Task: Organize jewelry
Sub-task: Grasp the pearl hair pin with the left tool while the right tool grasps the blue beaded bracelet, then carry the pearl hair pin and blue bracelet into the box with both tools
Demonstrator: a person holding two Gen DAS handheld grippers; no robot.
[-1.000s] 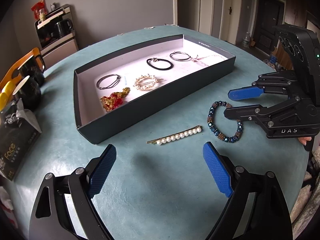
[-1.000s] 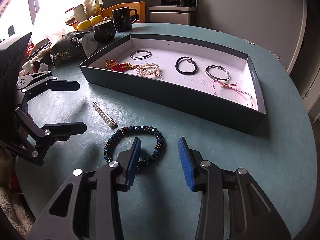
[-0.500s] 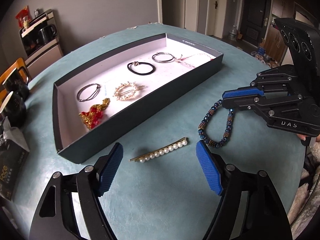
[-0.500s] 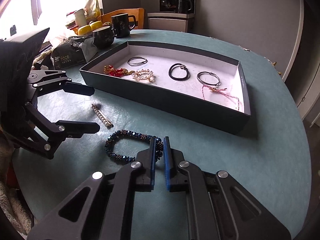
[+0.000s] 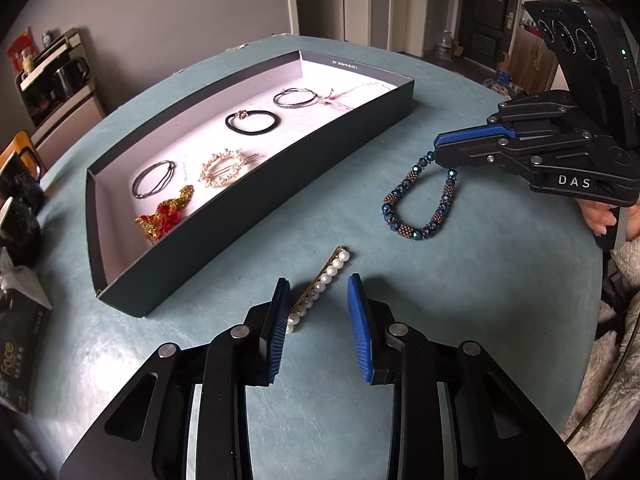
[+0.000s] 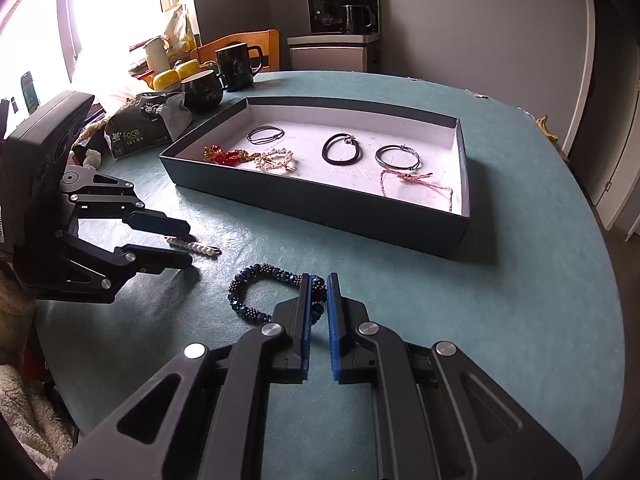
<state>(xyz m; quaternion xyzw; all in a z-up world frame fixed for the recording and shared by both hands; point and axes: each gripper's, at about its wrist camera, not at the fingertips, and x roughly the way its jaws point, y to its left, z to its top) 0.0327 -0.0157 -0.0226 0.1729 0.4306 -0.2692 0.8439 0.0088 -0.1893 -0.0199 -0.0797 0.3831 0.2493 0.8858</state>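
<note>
Jewelry is being sorted into the dark shallow box point(image 5: 256, 216), and most of it is already inside: a silver bangle point(image 5: 296, 99), a black hair tie point(image 5: 252, 123), a pink cord bracelet point(image 6: 414, 184), a pearl-set round clip point(image 5: 222, 168), a thin grey bangle point(image 5: 154, 179) and a red-and-gold piece point(image 5: 166, 218) are laid out on the white floor of the box.

Two items are left outside it on the teal table point(image 5: 480, 300). A blue beaded bracelet point(image 6: 260, 292) is pinched at one side by the right gripper point(image 6: 319, 300), jaws nearly shut on the beads; the rest of the loop is seen trailing below the jaws on the near side of the box. A pearl hair pin point(image 5: 320, 286) lies in front of the box's near wall, and the left gripper point(image 5: 318, 312) is set about it with jaws narrowed but not yet closed, one pad touching the pearl end.

By this showing, only the bracelet and the pin remain to be placed.

"DAS" is read on the right gripper's body, "Face" on a tissue pack point(image 6: 148, 128) beyond the box's far-left end, and small print inside the box's end wall is too fine to be made out.
</note>
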